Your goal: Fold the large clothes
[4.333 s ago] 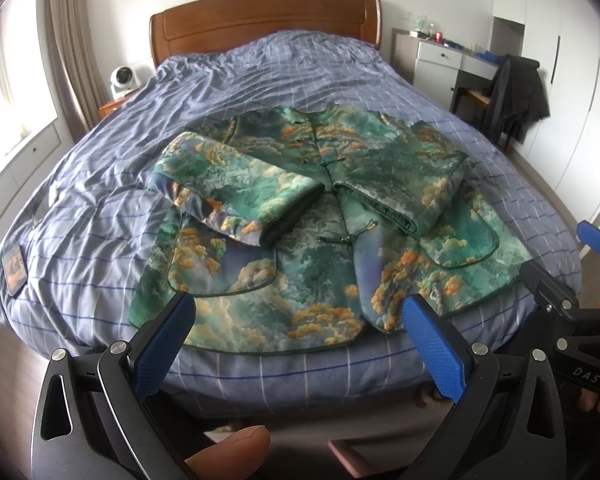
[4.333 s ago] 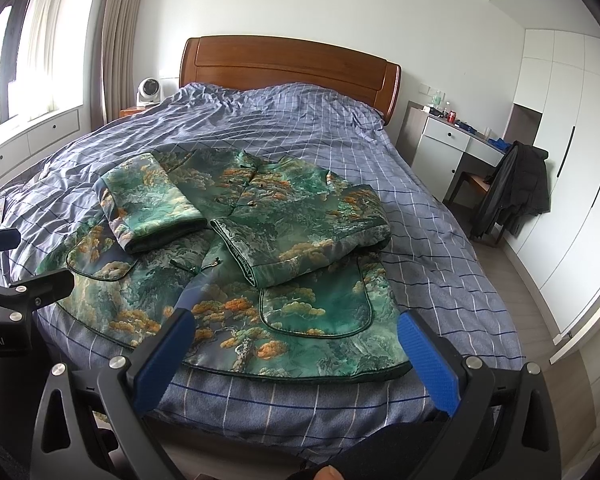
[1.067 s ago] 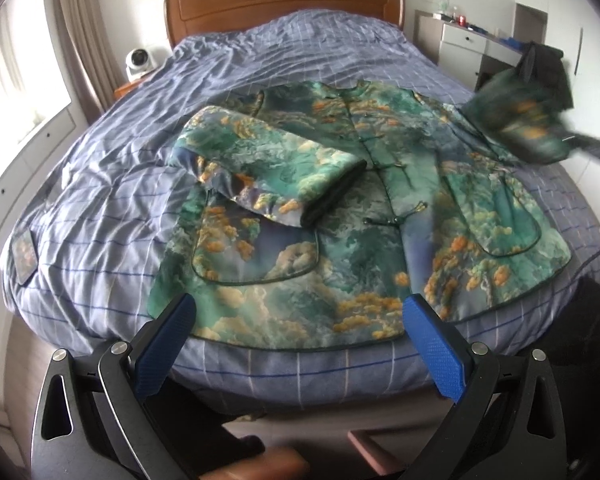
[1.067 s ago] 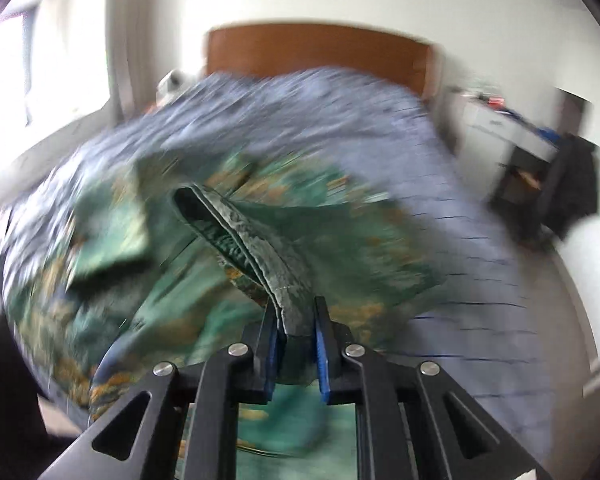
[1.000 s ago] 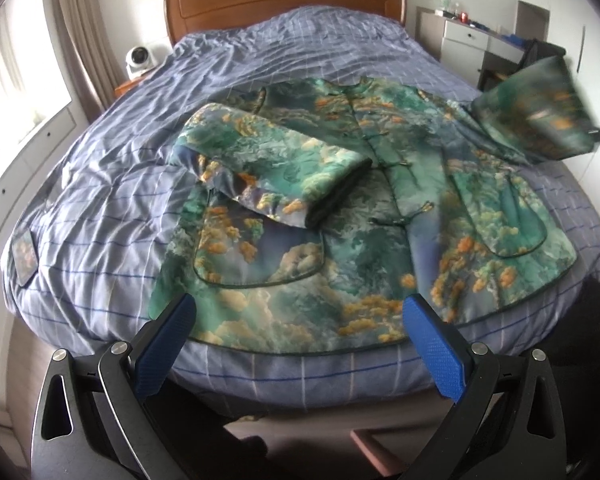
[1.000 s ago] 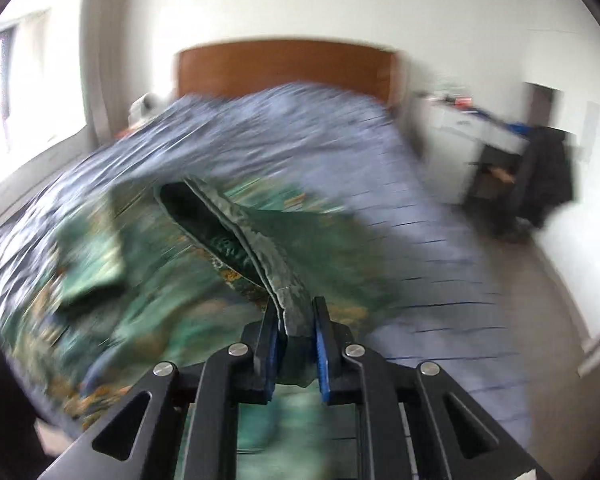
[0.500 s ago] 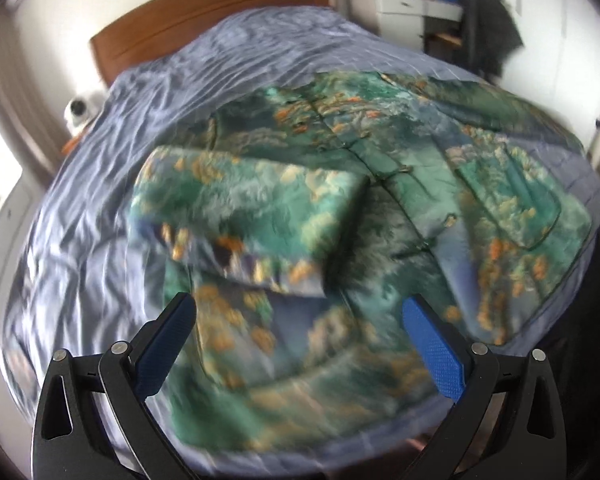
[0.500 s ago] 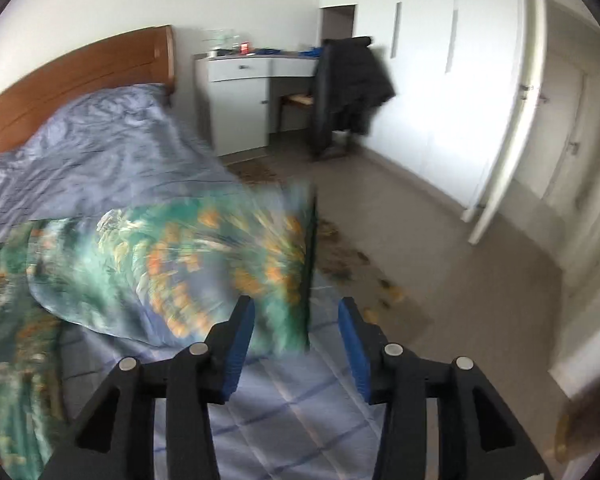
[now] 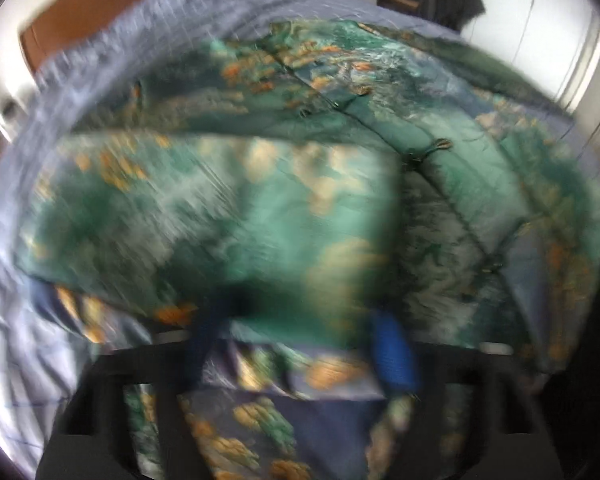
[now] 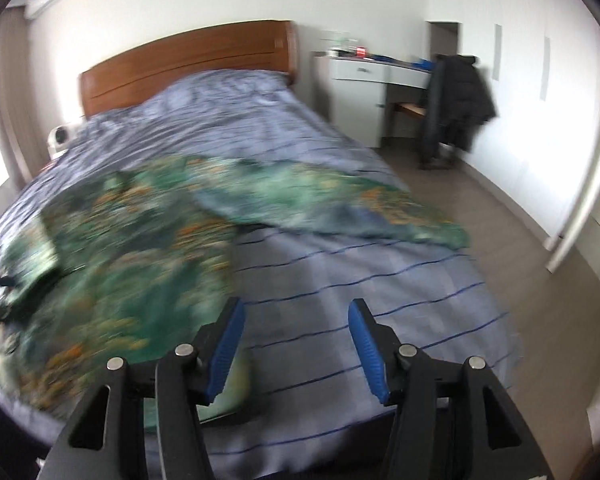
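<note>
Released sleeve [image 10: 340,200] now lies outstretched beyond the opening right claw [image 10: 295,344].

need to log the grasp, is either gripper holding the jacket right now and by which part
The right gripper holds nothing, its jaws opening over bare bedspread. The left gripper is closing around the jacket's folded sleeve; blur hides whether it grips.

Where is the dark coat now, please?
In the right wrist view, the dark coat hangs over a chair at the upper right, beside the white desk and beyond the bed.
</note>
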`<action>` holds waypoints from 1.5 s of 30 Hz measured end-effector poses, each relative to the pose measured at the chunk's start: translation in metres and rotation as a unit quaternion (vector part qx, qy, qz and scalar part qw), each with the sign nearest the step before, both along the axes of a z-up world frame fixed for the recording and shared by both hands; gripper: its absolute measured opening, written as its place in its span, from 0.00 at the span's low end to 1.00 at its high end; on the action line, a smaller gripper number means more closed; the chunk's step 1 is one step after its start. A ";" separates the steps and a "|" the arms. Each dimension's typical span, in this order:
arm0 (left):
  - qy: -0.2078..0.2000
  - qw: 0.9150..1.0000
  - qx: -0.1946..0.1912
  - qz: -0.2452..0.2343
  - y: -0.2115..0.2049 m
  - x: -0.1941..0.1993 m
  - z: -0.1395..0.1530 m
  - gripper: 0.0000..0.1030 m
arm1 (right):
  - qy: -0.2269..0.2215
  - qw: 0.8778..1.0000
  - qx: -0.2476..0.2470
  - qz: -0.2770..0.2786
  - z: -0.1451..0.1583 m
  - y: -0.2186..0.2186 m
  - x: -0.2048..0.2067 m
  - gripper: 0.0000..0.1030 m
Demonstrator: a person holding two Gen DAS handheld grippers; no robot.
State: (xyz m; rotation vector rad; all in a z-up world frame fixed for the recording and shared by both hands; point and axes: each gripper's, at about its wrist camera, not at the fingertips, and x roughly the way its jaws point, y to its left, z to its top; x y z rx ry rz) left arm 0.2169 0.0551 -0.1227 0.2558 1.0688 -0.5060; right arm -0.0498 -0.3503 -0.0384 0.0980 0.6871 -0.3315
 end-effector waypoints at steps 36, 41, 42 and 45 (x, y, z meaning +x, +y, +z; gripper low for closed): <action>-0.150 0.932 -0.071 0.323 0.154 -0.124 0.095 0.75 | -0.037 0.992 -0.028 0.121 0.011 0.103 0.016 0.54; -0.108 0.954 -0.090 0.266 0.097 -0.122 0.070 0.81 | -0.033 0.994 -0.027 0.103 0.008 0.093 0.013 0.62; -0.101 0.955 -0.091 0.262 0.095 -0.122 0.066 0.81 | -0.031 0.994 -0.022 0.098 0.006 0.088 0.013 0.62; -0.082 0.957 -0.085 0.264 0.095 -0.122 0.053 0.83 | -0.014 0.997 0.002 0.075 -0.002 0.065 0.016 0.63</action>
